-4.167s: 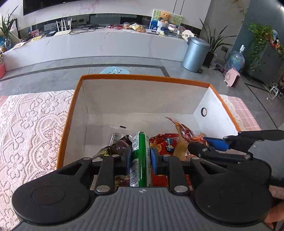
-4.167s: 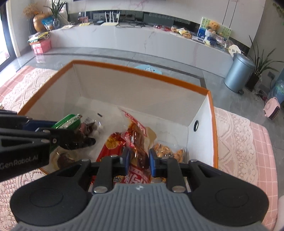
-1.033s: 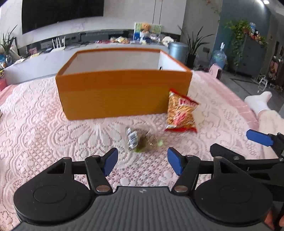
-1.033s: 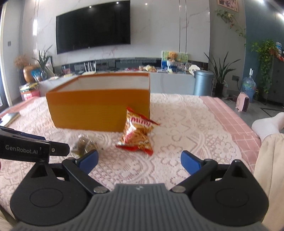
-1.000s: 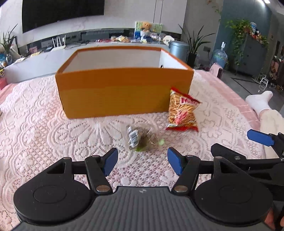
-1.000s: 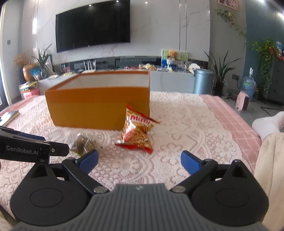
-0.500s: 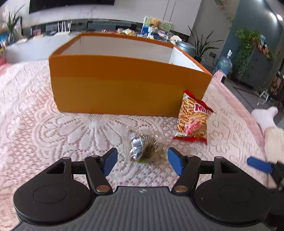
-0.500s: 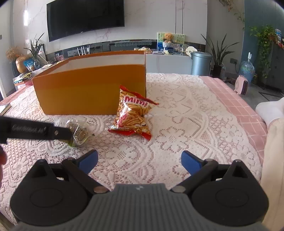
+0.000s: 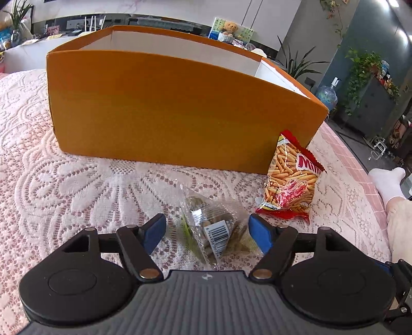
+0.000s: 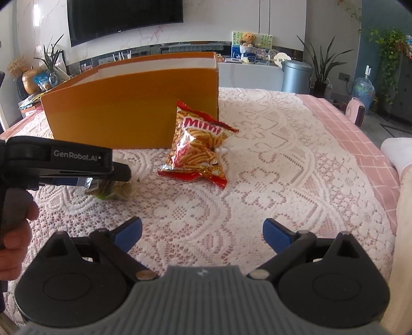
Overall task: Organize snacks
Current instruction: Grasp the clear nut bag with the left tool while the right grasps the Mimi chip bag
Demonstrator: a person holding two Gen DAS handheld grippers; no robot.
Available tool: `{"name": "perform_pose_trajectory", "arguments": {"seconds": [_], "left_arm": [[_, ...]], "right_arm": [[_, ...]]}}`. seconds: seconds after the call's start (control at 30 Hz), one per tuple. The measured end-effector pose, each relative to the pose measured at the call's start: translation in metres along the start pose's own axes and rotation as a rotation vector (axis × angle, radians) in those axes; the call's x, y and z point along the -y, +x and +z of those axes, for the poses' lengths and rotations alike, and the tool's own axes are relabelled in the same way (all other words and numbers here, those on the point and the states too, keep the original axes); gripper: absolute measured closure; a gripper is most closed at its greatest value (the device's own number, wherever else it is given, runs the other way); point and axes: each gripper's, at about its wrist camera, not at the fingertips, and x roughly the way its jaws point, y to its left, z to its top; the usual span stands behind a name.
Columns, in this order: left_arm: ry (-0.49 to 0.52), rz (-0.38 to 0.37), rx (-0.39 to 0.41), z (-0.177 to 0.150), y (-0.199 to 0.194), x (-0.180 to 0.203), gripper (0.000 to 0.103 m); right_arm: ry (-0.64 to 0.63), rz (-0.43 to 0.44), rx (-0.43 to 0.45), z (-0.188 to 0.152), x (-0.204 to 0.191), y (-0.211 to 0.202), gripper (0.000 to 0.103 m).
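My left gripper (image 9: 207, 233) is widening its jaws around the clear snack bag (image 9: 219, 229), pads not pressing. My right gripper (image 10: 202, 232) is hanging wide, empty. White lace tablecloth (image 10: 270, 167) is carrying the orange box (image 9: 167, 113); red chip bag (image 10: 199, 147) is leaning against it. Living room: wall television (image 10: 123, 18), grey bin (image 10: 296, 76).

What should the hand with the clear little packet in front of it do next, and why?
Probably close the left gripper on the clear snack packet. Its jaws have just been opening, and the packet lies between them on the lace cloth, not yet pinched. The orange box stands just behind.
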Motion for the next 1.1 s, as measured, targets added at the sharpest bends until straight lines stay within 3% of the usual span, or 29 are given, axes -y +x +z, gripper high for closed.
{"name": "perform_pose_trajectory", "arguments": {"seconds": [0.13,0.23,0.53,0.73,1.1], "left_arm": [[0.02,-0.007,0.008,-0.001,0.003,0.002,0.02],[0.047,-0.048,0.013,-0.002,0.005,0.006,0.038],[0.06,-0.037,0.03,-0.003,-0.003,0.007,0.048],[0.117,-0.01,0.077,0.0,-0.022,0.009,0.05],[0.103,0.012,0.107,0.011,-0.032,-0.004,0.05]], "right_arm": [[-0.022,-0.008,-0.008,-0.002,-0.004,0.004,0.006],[-0.052,-0.031,0.001,-0.003,-0.007,0.006,0.006],[-0.034,-0.046,0.053,0.005,-0.001,0.012,0.008],[-0.033,0.0,0.073,0.017,-0.007,0.021,0.011],[-0.046,-0.007,0.104,0.048,-0.013,0.056,0.02]]}}
